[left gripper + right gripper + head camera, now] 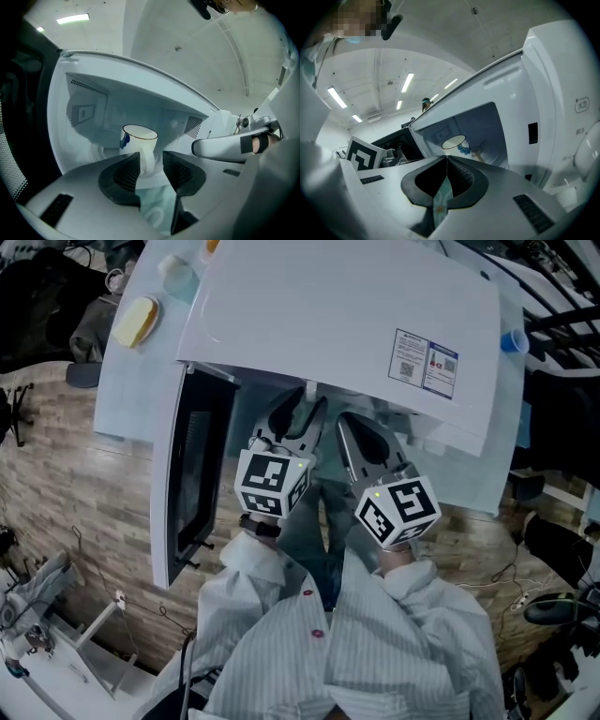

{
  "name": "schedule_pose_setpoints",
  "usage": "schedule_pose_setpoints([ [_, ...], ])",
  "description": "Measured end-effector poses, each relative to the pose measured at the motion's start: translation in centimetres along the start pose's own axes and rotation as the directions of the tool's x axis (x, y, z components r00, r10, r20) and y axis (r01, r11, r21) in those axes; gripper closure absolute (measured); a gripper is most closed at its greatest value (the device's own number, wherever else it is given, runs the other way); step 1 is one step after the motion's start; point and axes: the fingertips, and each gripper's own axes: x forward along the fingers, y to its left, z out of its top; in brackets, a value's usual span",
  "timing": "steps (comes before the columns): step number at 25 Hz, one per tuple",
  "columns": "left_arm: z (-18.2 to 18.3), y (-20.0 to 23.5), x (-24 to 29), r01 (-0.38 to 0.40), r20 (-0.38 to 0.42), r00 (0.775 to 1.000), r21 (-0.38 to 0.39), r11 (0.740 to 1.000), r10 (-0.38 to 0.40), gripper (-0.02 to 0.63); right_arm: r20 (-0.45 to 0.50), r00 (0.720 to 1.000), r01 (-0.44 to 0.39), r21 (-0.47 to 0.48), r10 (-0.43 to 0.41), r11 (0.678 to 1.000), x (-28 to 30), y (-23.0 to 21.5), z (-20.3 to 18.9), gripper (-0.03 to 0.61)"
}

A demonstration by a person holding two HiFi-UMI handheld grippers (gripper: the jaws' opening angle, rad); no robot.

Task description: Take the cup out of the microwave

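Landmark: microwave (347, 324), white, on the pale table (122, 390); every place below is given against it.
Yellow item: a soft-looking block (136, 322) on the table, left of the microwave and well apart from the action. Not a task thing.
Door: microwave door (192, 484) hangs off the left edge, swung wide toward the person, so the cavity mouth is free for both hands.
Left tongs: left tongs (151, 157) are at the cavity mouth, aimed inward and a little down. The jaws stand apart with no pad pressing on anything. The gap is lined up on the cup, likely so they can close round its wall.
Cup: white cup (139, 145) with a thin dark rim line and a blue mark on its side. It stands upright on the microwave floor inside the cavity, just beyond the left jaw tips and not yet out.
Right tongs: right tongs (446, 159) are just right of the left ones, in front of the cavity. The jaws are closed together with nothing between them. They look parked, leaving the reach to the left hand.
Sticker: label (425, 362) on the microwave top, right side.
Step, judged: approach is done and the grasp is about to start.
Next needs: ease forward until the pads flank the cup wall, close, then lift clear of the sill.
Risk: pushing the cup back or tipping it with a jaw tip.
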Motion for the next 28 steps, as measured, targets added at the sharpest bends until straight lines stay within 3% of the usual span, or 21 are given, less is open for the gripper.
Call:
schedule_pose_setpoints([
  [12, -1.7, 0.2, 1.6, -0.002, -0.043, 0.999, -0.019, 1.000, 0.001, 0.471, -0.013, 1.000, 0.019, 0.012, -0.019, 1.000, -0.6, -0.4, -0.9, 0.543],
  [14, -1.7, 0.3, 1.8, -0.004, -0.047, 0.999, -0.015, 1.000, 0.003, 0.473, -0.014, 1.000, 0.024, 0.014, -0.024, 1.000, -0.7, -0.5, -0.9, 0.543],
  [16, -1.7, 0.5, 1.9, -0.013, -0.050, 0.999, -0.008, 1.000, 0.012, 0.514, -0.015, 0.999, 0.029, 0.016, -0.028, 0.999, -0.8, -0.7, -1.0, 0.545],
  [24, -1.4, 0.5, 1.8, -0.009, -0.065, 0.998, 0.051, 0.999, 0.013, 0.528, -0.020, 1.000, 0.024, 0.018, -0.024, 1.000, -0.7, -0.6, -1.0, 0.543],
  [28, -0.6, 0.7, 1.5, -0.004, -0.043, 0.999, 0.045, 0.999, 0.006, 0.538, -0.020, 1.000, 0.019, 0.020, -0.019, 1.000, -0.6, -0.2, -1.0, 0.544],
])
